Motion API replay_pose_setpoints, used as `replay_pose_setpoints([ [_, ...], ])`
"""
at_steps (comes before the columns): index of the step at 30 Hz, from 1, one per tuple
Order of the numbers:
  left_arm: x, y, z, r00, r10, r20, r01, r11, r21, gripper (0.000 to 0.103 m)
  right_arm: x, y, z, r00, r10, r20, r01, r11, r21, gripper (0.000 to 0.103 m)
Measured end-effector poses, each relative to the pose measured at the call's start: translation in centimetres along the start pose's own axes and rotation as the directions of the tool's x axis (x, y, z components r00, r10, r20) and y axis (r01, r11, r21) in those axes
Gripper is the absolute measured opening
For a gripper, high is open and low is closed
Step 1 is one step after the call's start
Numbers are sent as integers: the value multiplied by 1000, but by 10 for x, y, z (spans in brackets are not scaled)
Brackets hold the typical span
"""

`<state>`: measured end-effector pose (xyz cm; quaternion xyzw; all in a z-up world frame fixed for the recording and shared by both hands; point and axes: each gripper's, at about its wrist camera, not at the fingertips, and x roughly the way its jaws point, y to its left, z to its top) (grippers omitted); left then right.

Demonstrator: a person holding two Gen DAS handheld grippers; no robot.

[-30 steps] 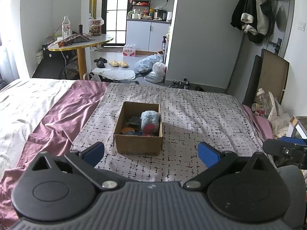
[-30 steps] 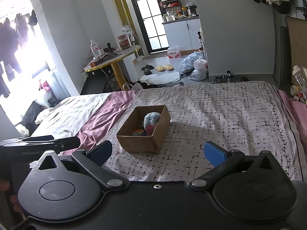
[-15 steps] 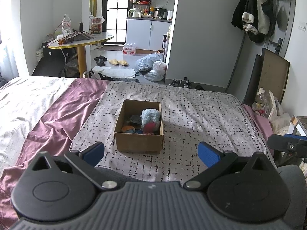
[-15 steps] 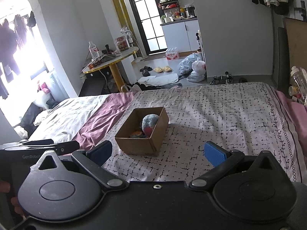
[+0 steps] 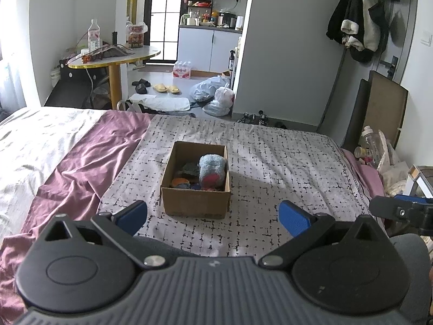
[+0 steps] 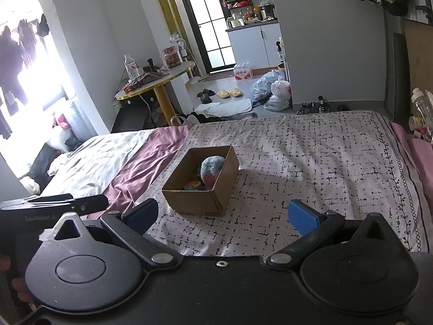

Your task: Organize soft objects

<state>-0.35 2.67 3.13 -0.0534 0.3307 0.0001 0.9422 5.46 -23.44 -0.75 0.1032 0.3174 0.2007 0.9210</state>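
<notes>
Left gripper (image 5: 213, 216) spread wide, empty; right gripper (image 6: 223, 215) same, clear of open brown cardboard box (image 5: 195, 200) holding fluffy blue-grey plush (image 5: 212, 169).

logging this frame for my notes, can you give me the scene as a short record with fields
surface: bed with patterned cover
container: open cardboard box standing on the cover
contents: blue plush toy leaning against the box's right wall, smaller soft items beside it
left claw: open, empty, short of the box
right claw: open, empty, short of the box
loose soft objects on the cover: none visible
</notes>
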Motion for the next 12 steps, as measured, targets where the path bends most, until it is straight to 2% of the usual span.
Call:
replay_pose_setpoints([
  [12,-1,4,-2,999,-16,30,15,1000,25,103,15,6,-2,999,-11,-30,11,1000,-12,103],
])
